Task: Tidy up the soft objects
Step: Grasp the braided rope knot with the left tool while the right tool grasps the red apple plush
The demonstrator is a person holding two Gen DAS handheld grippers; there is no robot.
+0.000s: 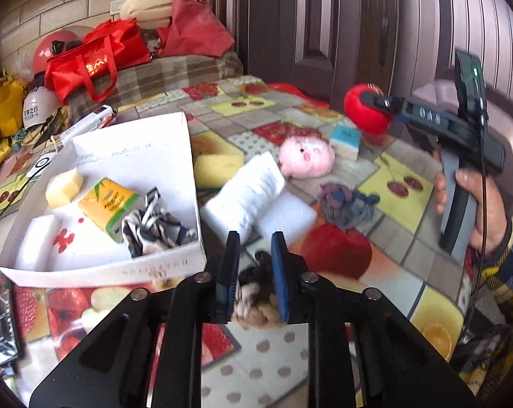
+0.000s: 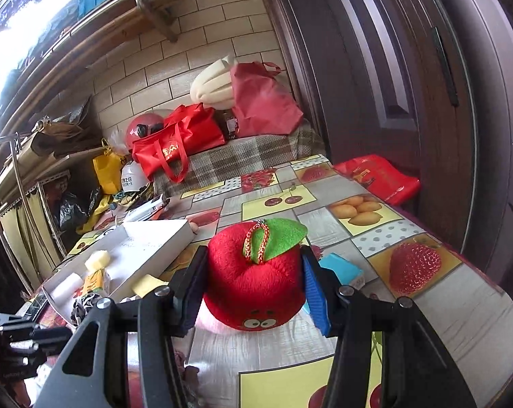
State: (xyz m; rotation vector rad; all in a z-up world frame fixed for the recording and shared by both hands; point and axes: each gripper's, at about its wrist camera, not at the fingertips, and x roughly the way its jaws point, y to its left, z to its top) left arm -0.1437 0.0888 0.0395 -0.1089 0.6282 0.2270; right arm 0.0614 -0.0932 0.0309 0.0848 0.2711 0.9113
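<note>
My right gripper (image 2: pixel 253 272) is shut on a red plush apple (image 2: pixel 253 278) with a green leaf, held above the table; it also shows in the left wrist view (image 1: pixel 365 108). My left gripper (image 1: pixel 254 258) is shut on a brown and white braided rope toy (image 1: pixel 253 302), low over the table beside the white box (image 1: pixel 96 268). The box holds a yellow tissue pack (image 1: pixel 108 204), a pale sponge (image 1: pixel 63 187), a white foam block (image 1: pixel 40 243) and a black and white cloth (image 1: pixel 154 224). On the table lie a pink plush (image 1: pixel 305 156), a white rolled towel (image 1: pixel 246 197), a yellow sponge (image 1: pixel 217 165) and a purple-blue knot of cloth (image 1: pixel 345 202).
A blue and white block (image 1: pixel 345 141) stands behind the pink plush. Red bags (image 1: pixel 96 57), helmets (image 1: pixel 42 105) and foam lie on the bench behind the table. A dark wooden door (image 1: pixel 324 27) stands at the back right. A red bag (image 2: pixel 378 176) lies at the table's far edge.
</note>
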